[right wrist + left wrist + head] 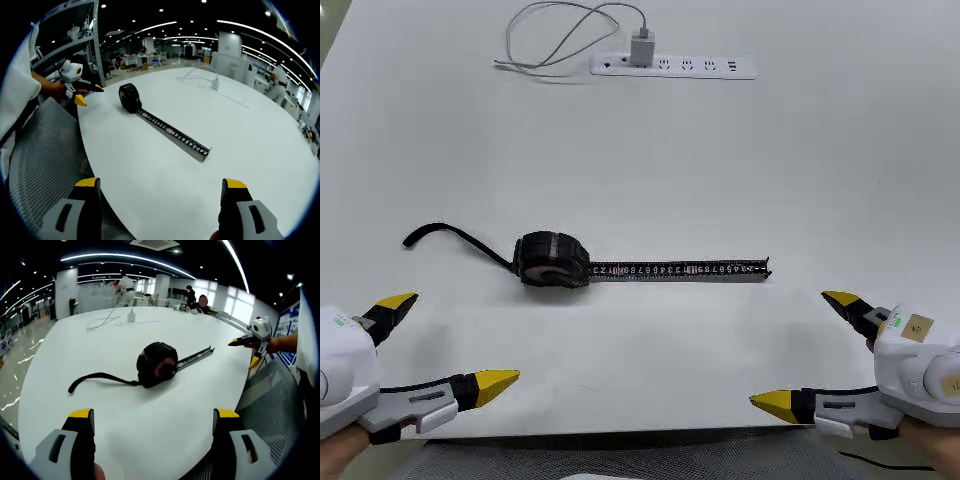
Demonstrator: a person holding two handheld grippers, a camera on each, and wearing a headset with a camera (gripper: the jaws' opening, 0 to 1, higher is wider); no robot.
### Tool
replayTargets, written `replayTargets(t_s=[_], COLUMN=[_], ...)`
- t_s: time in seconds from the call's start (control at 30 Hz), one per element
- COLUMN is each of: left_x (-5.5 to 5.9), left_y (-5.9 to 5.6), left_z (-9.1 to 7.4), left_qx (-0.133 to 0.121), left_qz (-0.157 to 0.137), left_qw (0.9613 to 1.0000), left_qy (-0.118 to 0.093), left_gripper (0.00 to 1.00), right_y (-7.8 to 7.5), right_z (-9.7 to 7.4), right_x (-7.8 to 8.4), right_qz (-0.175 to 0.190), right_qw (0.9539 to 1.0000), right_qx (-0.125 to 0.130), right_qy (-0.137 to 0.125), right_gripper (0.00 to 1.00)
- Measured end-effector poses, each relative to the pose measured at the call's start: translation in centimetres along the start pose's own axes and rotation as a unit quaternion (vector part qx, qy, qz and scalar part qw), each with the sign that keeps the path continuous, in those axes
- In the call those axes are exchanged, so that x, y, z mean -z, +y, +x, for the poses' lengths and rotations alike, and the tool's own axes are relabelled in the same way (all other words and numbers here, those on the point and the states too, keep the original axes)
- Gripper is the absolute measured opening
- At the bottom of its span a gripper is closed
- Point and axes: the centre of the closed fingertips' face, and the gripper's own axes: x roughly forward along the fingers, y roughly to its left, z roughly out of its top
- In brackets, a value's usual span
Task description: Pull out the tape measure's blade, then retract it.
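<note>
A black tape measure (552,261) lies on the white table (650,160), its blade (678,270) pulled out to the right and its black strap (450,238) trailing left. In the left gripper view the case (156,364) sits ahead of the open jaws, with the blade (196,356) running away to the right. In the right gripper view the blade (172,133) stretches from the case (130,97) to its hooked end. My left gripper (445,345) and right gripper (815,350) both stand open near the front edge, holding nothing, well apart from the tape.
A white power strip (675,66) with a charger plugged in and a looped white cable (560,35) lies at the table's far side. A grey mesh surface (45,160) lies beyond the table's near edge. People sit far off at the back.
</note>
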Motion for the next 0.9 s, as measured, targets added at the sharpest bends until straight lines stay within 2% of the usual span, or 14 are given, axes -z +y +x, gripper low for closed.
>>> replayTargets(t_s=[0.43, 0.57, 0.8, 0.9], left_x=[-1.3, -1.5, -2.1, -2.4], left_y=[-1.1, -0.8, -1.1, -1.3], left_z=[1.4, 1.9, 3.0, 3.7], left_qx=[0.005, -0.006, -0.01, -0.007], left_qz=[-0.012, -0.001, 0.002, -0.006], left_qw=[0.9998, 0.9999, 0.9999, 1.0], left_qy=[-0.015, -0.008, 0.002, 0.003], left_gripper=[0.96, 0.96, 0.97, 0.97], right_y=[0.0, 0.1, -0.2, -0.3], right_z=[0.1, 0.1, 0.2, 0.2], right_x=[-0.3, -0.3, -0.6, -0.7], right_qz=[-0.002, -0.001, -0.003, -0.001], right_qw=[1.0, 1.0, 1.0, 1.0], right_qx=[-0.004, -0.005, -0.006, -0.008], right_qy=[-0.003, -0.002, -0.003, -0.004], right_gripper=[0.99, 0.99, 0.99, 0.99])
